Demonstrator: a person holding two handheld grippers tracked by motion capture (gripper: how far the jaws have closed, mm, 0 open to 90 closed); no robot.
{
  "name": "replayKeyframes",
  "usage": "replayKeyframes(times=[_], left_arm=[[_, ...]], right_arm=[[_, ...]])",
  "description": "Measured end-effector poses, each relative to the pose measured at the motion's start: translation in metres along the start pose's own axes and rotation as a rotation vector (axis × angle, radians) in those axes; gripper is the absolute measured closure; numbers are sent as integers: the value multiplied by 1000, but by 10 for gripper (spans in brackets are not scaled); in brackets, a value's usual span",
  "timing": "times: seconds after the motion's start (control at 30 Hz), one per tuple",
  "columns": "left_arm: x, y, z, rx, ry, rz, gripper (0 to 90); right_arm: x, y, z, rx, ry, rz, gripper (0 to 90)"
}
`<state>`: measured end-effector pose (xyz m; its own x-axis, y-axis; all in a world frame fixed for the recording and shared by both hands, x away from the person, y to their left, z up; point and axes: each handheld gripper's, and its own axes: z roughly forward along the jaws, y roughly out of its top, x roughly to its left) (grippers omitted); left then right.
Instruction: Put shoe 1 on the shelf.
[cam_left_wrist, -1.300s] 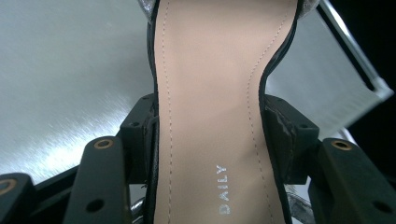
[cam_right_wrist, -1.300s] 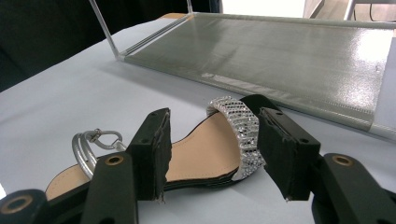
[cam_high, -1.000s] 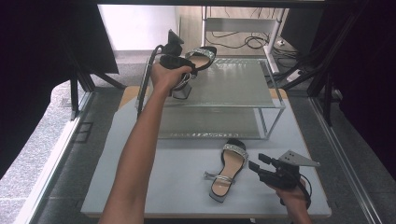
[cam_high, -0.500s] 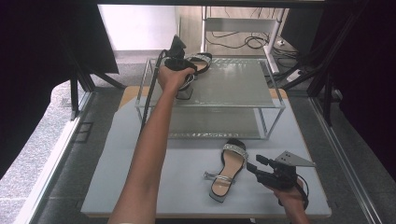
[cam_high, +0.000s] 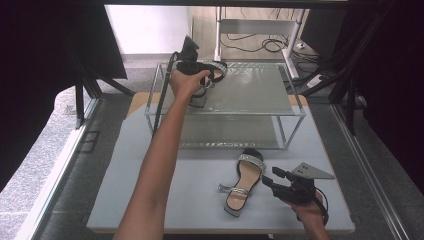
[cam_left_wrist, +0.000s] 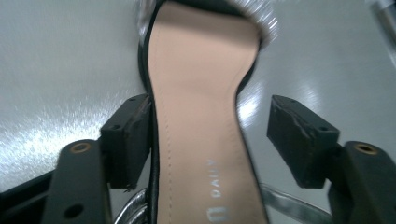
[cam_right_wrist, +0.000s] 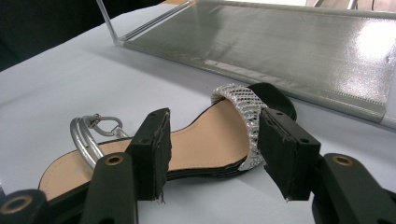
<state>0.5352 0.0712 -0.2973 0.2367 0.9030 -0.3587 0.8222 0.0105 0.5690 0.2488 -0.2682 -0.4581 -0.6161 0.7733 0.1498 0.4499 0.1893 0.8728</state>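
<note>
A black sandal with a silver strap lies on the top shelf of a glass rack. My left gripper reaches it from the left. In the left gripper view the tan insole lies between the jaws of the left gripper, which have just been opening. The left pad is at the sole's edge and the right pad stands clear of it. The matching sandal lies flat on the table. My right gripper sits open just right of it. In the right gripper view the right gripper points at that sandal.
The rack's lower shelf lies just beyond the table sandal. The grey tabletop stretches to the left under my left forearm. Dark frames and cables stand around the table's back and sides.
The left hand has brought its sandal down and slightly back onto the top shelf. The right gripper has stayed beside the table sandal.
</note>
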Motion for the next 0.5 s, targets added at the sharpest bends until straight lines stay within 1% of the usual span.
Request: replayKeyframes(times=[0.03,0.07,0.1,0.13,0.17,0.2,0.23,0.3,0.33,0.4,0.5], left_arm=[[0,0,-5,-16,-13,1,286],[1,-2,-15,-33,-44,17,285],[1,-2,-15,-33,-44,17,284],[0,-4,-20,-37,-47,39,284],[-2,-10,-33,-56,-52,83,289],[-2,-10,-33,-56,-52,83,295],[-3,-15,-39,-72,-69,91,295],[-2,-25,-52,-80,-120,118,297],[-2,-31,-58,-84,-131,132,297],[-3,-45,-71,-94,-142,181,307],[-4,-67,-88,-105,-175,248,311]], right_arm=[[0,0,1,2,0,0,449],[0,0,0,1,-1,1,449],[0,0,0,1,-1,1,449],[0,0,0,0,-1,0,449],[-1,1,-1,-3,-2,-2,450],[-1,1,-1,-3,-2,-2,450],[0,2,-2,-10,3,-1,450],[1,4,-3,-18,11,-18,451],[1,4,-3,-18,11,-18,451],[3,6,-3,-17,15,-21,452],[6,7,-1,-17,17,-27,452]])
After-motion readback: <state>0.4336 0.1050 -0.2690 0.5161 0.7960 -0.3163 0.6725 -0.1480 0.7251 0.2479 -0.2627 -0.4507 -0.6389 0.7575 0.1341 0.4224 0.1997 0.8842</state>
